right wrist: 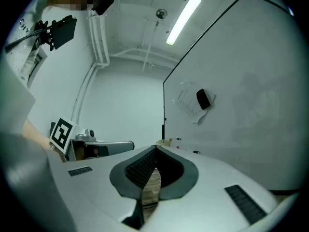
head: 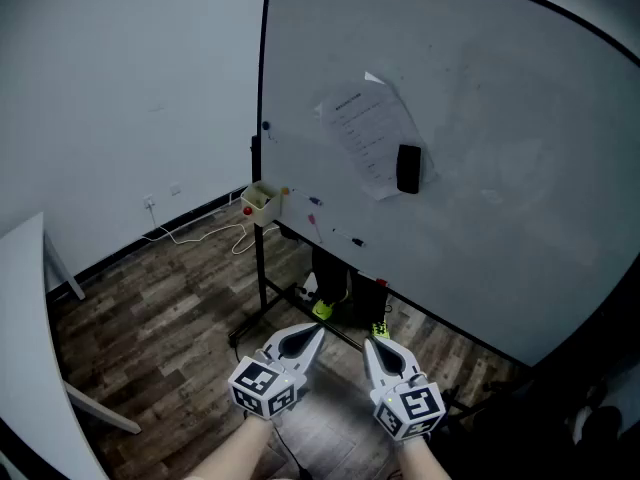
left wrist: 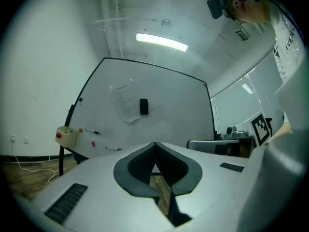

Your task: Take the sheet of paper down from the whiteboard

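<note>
A printed sheet of paper hangs tilted on the whiteboard, pinned by a black magnetic eraser at its lower right. The same sheet of paper shows in the left gripper view and, as a sheet of paper, in the right gripper view. My left gripper and right gripper are low in the head view, well short of the board, side by side. Both are shut with nothing between their jaws.
A small cream holder with a red magnet hangs at the board's left edge, with markers along the lower board. The board's black stand rests on wood flooring, white cables beside it. A white table stands left.
</note>
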A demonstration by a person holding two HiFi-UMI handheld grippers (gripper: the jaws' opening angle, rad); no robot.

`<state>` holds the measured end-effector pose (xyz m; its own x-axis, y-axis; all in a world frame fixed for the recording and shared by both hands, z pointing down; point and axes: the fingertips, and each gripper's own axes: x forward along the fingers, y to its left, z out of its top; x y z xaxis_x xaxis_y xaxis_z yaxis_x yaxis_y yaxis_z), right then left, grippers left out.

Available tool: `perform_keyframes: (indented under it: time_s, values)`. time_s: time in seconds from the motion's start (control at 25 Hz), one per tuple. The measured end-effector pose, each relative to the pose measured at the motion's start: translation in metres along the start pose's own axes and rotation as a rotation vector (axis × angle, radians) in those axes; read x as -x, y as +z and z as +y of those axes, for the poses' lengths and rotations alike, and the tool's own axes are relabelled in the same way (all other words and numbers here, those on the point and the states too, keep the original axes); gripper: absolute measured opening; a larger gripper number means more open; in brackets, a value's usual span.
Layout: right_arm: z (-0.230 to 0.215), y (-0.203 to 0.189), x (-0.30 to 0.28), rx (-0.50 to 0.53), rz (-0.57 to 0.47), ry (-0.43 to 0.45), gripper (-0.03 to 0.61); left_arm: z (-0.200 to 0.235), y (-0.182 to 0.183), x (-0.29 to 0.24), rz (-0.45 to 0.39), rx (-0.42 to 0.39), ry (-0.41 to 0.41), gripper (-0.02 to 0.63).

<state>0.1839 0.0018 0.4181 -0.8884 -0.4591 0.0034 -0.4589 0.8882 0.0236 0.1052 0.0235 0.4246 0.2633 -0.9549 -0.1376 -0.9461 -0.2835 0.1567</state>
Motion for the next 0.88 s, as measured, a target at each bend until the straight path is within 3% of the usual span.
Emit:
perform_keyframes:
  time_s: [0.44, 0.88]
  values:
    - [-0.002, 0.003, -0.019, -0.008, -0.012, 0.01, 0.017, 0.019, 0.007, -0.006, -0.012, -0.003, 0.021, 0.015]
    - [-0.013, 0.016, -0.011, 0.003, -0.05, 0.03, 0.018, 0.011, 0.02, -0.015, -0.052, -0.007, 0.035, 0.015]
